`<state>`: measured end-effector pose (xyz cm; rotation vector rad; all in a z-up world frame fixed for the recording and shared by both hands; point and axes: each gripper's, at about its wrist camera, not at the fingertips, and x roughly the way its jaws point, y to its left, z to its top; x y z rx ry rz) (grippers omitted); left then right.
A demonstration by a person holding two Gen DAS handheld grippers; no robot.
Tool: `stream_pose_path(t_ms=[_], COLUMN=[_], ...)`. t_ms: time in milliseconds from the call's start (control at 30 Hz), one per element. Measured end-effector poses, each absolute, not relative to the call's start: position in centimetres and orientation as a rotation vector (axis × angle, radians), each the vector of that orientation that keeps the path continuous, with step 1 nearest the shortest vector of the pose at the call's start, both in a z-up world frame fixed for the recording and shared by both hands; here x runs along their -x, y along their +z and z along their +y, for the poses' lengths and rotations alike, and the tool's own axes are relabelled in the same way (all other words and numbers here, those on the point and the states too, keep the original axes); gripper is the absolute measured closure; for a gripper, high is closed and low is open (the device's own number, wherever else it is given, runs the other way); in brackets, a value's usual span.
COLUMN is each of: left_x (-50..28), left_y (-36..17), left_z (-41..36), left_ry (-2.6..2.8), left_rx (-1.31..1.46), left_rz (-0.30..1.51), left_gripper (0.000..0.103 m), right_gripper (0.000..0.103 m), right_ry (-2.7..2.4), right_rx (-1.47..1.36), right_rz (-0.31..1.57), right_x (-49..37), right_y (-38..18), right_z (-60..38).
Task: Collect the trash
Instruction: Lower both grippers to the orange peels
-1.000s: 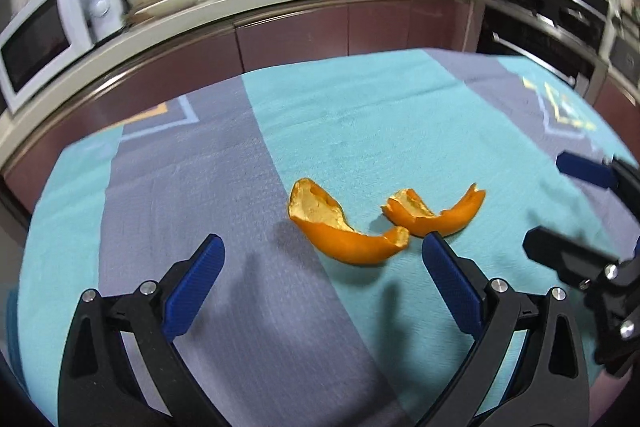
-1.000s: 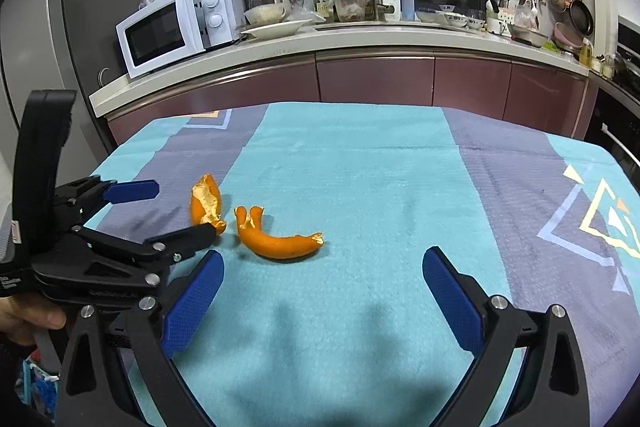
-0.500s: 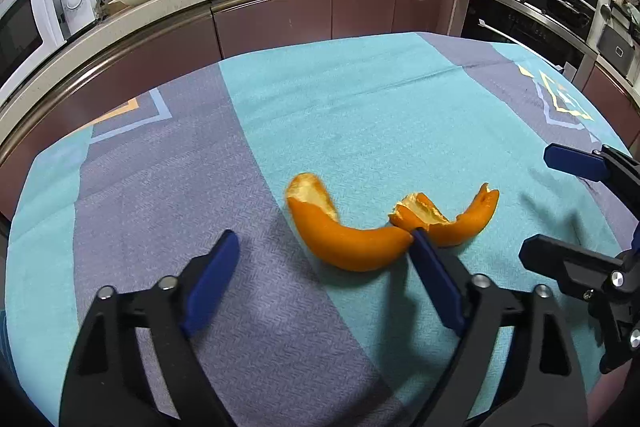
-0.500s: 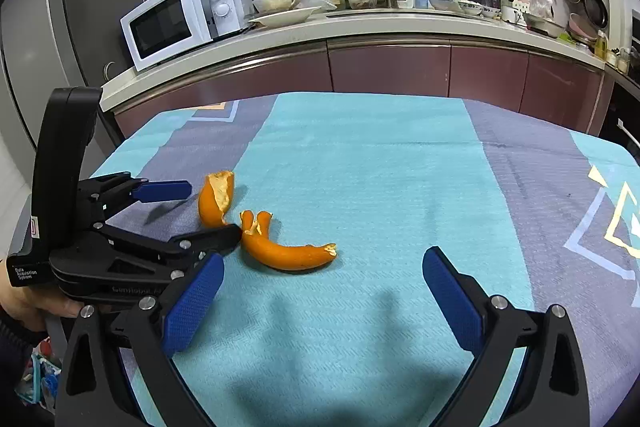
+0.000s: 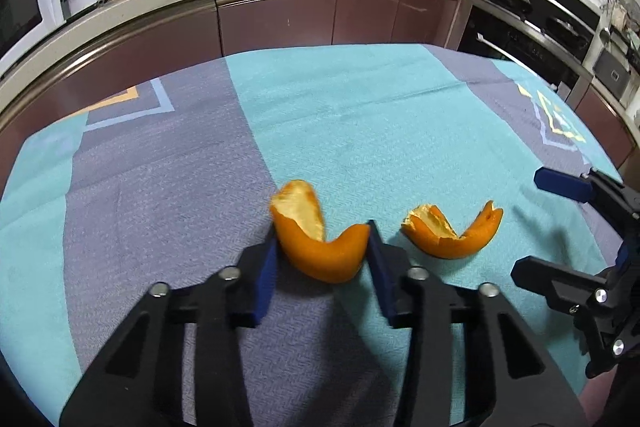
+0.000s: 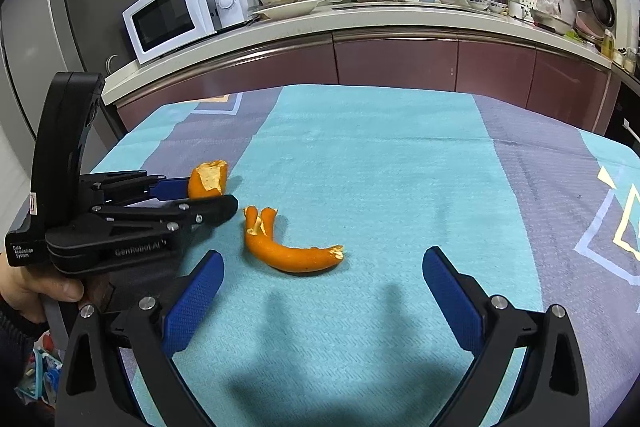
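Two orange peels lie on the blue and purple tablecloth [image 5: 360, 115]. My left gripper [image 5: 322, 259] is shut on the left orange peel [image 5: 320, 247], its blue pads touching both sides; this peel also shows in the right wrist view [image 6: 208, 181]. The second orange peel [image 5: 452, 233] lies just to the right, free on the cloth; in the right wrist view this second peel [image 6: 292, 251] lies ahead of my right gripper [image 6: 322, 299], which is open and empty above the cloth. The right gripper also shows at the right edge of the left wrist view [image 5: 560, 227].
A kitchen counter [image 6: 360, 23] with a white microwave [image 6: 180, 11], dishes and bottles runs behind the table. An oven [image 5: 532, 27] stands at the right. The table's edge [image 6: 120, 147] lies at the left.
My left gripper has moved forward and closed its jaws around the left orange peel. The right gripper has stayed open, shifting slightly closer to the second peel.
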<state>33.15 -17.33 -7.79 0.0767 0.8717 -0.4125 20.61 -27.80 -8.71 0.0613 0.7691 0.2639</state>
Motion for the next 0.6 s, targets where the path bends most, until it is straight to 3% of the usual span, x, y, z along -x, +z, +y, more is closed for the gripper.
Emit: stream_pose_path(t_ms=[167,467,600], left_x=[-32.8,-30.2,-29.4], left_y=[-7.5,-6.9,-6.9], left_z=[-16.7,-14.4,-13.9], left_ry=[-0.414,-0.399,-0.396], left_rx=[-0.051,-0.004,0.009], left_rz=[0.855,0.828,0.825], left_gripper=[0.076,0.078,0.078], right_gripper=[0.007,0.007,0.016], right_ry=[0.282,0.295,0.299], right_rx=[-0.039,-0.055,-0.048], right_rz=[0.789,0.817,0.840], right_x=[-21.3,-22.3,-23.0], right_y=[-8.9,-9.3,-9.6], right_z=[-27.1,-26.5,-26.0])
